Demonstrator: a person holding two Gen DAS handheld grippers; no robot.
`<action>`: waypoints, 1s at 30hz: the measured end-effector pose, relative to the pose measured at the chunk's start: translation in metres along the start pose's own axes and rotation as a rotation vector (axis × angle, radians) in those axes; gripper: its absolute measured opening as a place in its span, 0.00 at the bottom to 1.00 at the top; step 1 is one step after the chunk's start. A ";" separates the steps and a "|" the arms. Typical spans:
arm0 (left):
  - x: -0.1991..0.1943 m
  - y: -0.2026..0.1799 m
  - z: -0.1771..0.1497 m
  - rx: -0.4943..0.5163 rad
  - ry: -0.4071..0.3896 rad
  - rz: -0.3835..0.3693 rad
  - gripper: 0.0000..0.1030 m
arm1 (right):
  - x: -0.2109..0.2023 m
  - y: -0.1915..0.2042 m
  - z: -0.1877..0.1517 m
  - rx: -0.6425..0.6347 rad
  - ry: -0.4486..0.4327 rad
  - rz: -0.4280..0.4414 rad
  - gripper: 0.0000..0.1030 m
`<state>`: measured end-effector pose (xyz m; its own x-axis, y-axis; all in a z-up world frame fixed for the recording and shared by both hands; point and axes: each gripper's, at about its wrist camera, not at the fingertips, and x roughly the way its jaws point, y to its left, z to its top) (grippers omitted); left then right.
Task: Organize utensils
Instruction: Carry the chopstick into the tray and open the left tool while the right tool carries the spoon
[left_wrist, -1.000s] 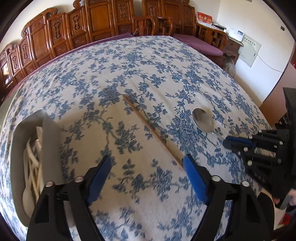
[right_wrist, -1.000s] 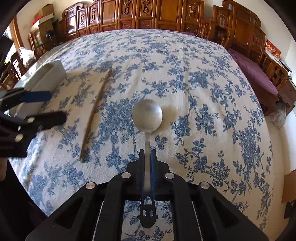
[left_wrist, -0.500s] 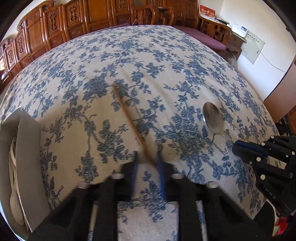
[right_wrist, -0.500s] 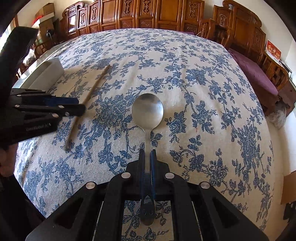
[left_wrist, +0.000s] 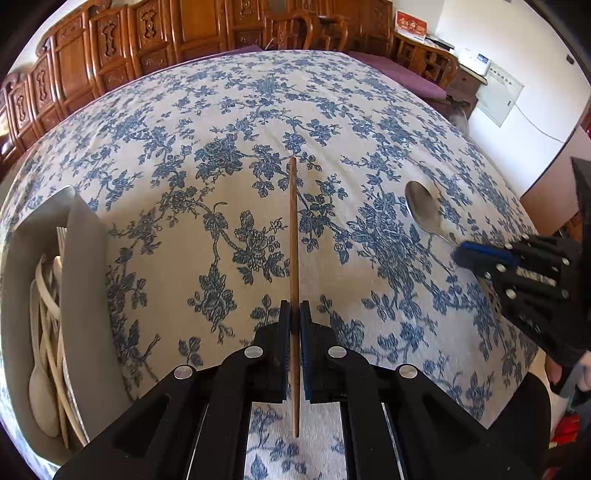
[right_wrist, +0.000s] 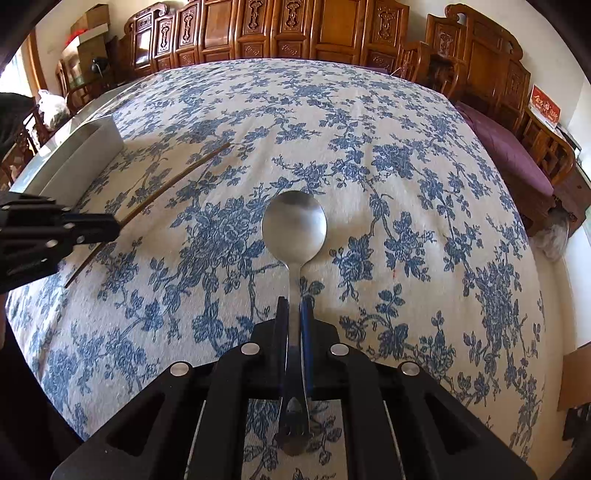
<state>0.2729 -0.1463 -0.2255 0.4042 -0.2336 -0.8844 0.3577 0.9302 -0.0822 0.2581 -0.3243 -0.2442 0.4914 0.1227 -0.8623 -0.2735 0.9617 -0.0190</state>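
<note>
Both grips made, lift and sort pending. Left gripper (left_wrist: 294, 314) has just been closing and is now clamped on the chopstick (left_wrist: 293, 236) near its near end; the stick runs straight away from the camera, far tip apparently on or just above the cloth (left_wrist: 229, 122). Right gripper (right_wrist: 294, 306) is pinched on the spoon (right_wrist: 294, 225) handle, bowl facing up and pointing far, low over the cloth; can't tell if it's touching. Tray (left_wrist: 85, 258) sits at the far left edge of the table, with pale spoons and forks already in its one visible compartment.

Next, by my read: lift both clear and carry them left to the tray. The chopstick is gripped near one end, so expect it to droop or pivot. Keep it level and lower it in lengthwise.
</note>
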 end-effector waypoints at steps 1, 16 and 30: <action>-0.002 0.000 -0.001 0.003 -0.003 0.000 0.04 | 0.001 0.000 0.001 0.003 0.000 0.000 0.09; -0.049 0.002 -0.004 0.023 -0.080 -0.006 0.04 | 0.004 0.003 0.008 0.005 0.015 -0.003 0.07; -0.102 0.056 -0.012 -0.031 -0.160 0.041 0.04 | -0.032 0.039 0.024 -0.014 -0.059 0.053 0.07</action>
<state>0.2417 -0.0675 -0.1454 0.5477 -0.2353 -0.8029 0.3131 0.9475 -0.0641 0.2513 -0.2846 -0.2052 0.5237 0.1881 -0.8309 -0.3120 0.9499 0.0184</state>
